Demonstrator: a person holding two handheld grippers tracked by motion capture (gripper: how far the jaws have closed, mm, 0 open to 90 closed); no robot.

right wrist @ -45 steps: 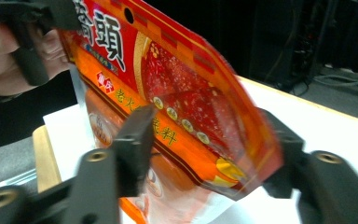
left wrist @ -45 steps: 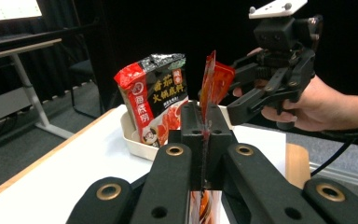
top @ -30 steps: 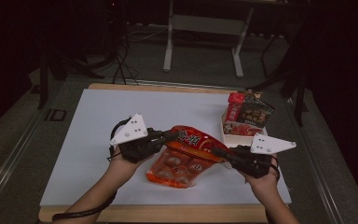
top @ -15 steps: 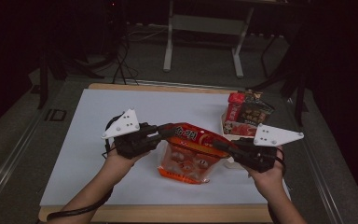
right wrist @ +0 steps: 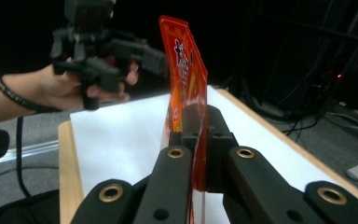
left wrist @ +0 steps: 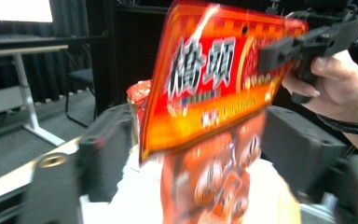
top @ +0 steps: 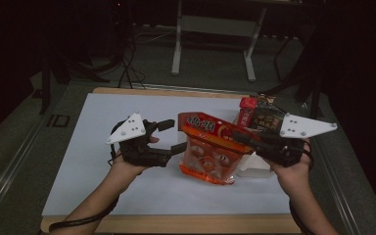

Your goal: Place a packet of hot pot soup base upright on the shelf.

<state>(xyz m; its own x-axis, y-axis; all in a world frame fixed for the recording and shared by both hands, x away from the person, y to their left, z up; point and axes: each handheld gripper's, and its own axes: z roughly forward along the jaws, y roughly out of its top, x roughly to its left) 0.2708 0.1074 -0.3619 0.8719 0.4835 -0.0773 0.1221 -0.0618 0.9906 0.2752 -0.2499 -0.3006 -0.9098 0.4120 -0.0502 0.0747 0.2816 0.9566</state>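
Red snack bag [top: 210, 149] hanging over the white table [top: 103, 186], pinched by one gripper alone.

Going left to right: the left gripper [top: 169, 137] is sitting just beside the bag with its jaws having just been opening, now wide and pressing on nothing; the bag is dangling in mid-air above the table; the right gripper [top: 242, 139] is clamping its upper right edge tight. With a thin edge grip carrying the whole weight, the bag is likely swinging or slipping free, or knocking the snacks [top: 259, 115] standing behind it.
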